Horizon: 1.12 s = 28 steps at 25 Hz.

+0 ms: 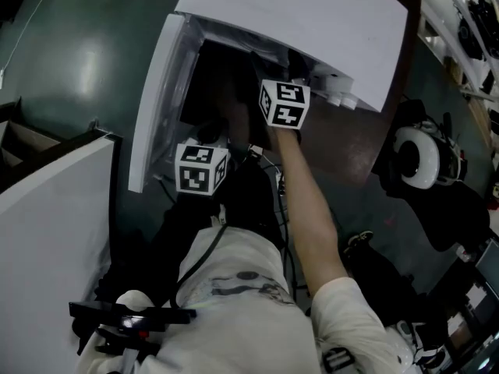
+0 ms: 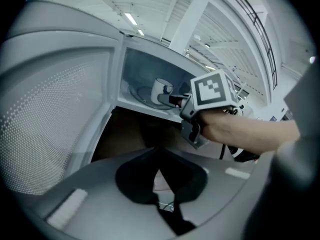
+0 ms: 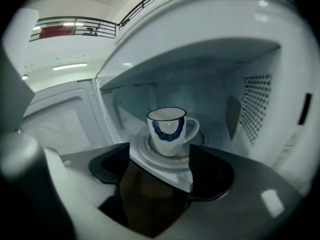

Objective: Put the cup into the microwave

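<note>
A white cup (image 3: 169, 131) with a blue fan pattern stands upright on the glass turntable (image 3: 145, 157) inside the white microwave (image 3: 250, 99). My right gripper (image 3: 159, 166) is open at the cavity mouth, and the cup sits just beyond its fingertips, untouched. The left gripper view shows the same cup (image 2: 161, 90) in front of the right gripper (image 2: 176, 100). My left gripper (image 2: 160, 156) is shut and empty, held low before the open door (image 2: 55, 114). In the head view both marker cubes show, the right (image 1: 284, 104) and the left (image 1: 201, 168); the cup is hidden.
The microwave (image 1: 312, 22) stands on a dark brown table (image 1: 343, 146), with its door (image 1: 156, 92) swung out to the left. A white round device (image 1: 417, 156) lies to the right. A white panel (image 1: 54, 209) stands at the left.
</note>
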Each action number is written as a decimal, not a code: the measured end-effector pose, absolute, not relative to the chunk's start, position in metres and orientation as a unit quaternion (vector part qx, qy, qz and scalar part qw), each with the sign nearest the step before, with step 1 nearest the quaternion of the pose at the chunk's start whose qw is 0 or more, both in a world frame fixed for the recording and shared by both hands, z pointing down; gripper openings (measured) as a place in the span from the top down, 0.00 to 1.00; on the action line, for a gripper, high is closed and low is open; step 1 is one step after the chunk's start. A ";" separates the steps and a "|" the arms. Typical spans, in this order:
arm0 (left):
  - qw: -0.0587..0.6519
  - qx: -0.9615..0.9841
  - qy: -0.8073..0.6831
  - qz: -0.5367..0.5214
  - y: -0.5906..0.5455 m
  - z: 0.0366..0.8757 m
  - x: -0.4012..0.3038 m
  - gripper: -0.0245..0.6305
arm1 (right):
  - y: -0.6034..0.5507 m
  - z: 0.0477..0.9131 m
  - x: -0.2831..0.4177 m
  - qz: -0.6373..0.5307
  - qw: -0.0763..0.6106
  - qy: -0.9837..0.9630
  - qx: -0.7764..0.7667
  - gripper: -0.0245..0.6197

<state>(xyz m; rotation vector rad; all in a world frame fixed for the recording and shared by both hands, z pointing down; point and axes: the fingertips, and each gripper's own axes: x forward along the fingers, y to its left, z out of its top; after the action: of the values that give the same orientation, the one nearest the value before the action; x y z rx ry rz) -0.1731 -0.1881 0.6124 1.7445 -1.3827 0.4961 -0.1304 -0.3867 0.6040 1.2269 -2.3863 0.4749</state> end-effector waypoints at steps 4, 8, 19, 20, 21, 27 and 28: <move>0.391 0.713 -0.551 0.190 -0.192 0.596 -0.167 0.96 | -0.339 0.580 -0.109 0.162 0.199 -0.849 0.462 0.57; 0.360 0.734 -0.548 0.179 -0.194 0.573 -0.158 0.96 | -0.294 0.549 -0.087 0.155 0.178 -0.840 0.488 0.86; 0.277 0.780 -0.549 0.118 -0.188 0.517 -0.130 0.96 | -0.221 0.502 -0.035 0.149 0.150 -0.815 0.540 0.96; 0.270 0.782 -0.551 0.111 -0.184 0.512 -0.128 0.96 | -0.214 0.498 -0.029 0.153 0.144 -0.812 0.545 0.96; 0.266 0.784 -0.550 0.107 -0.179 0.506 -0.123 0.96 | -0.205 0.493 -0.022 0.158 0.138 -0.809 0.549 0.96; 0.235 0.795 -0.551 0.093 -0.138 0.479 -0.093 0.96 | -0.149 0.462 0.012 0.143 0.100 -0.816 0.551 0.96; 0.233 0.794 -0.554 0.089 -0.128 0.477 -0.089 0.96 | -0.137 0.458 0.017 0.141 0.096 -0.818 0.549 0.96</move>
<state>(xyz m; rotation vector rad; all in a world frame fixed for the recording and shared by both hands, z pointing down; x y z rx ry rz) -0.0888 -0.1281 0.4766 2.1812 -1.5231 0.2443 0.0170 -0.1373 0.4583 1.6280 -2.4232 0.4191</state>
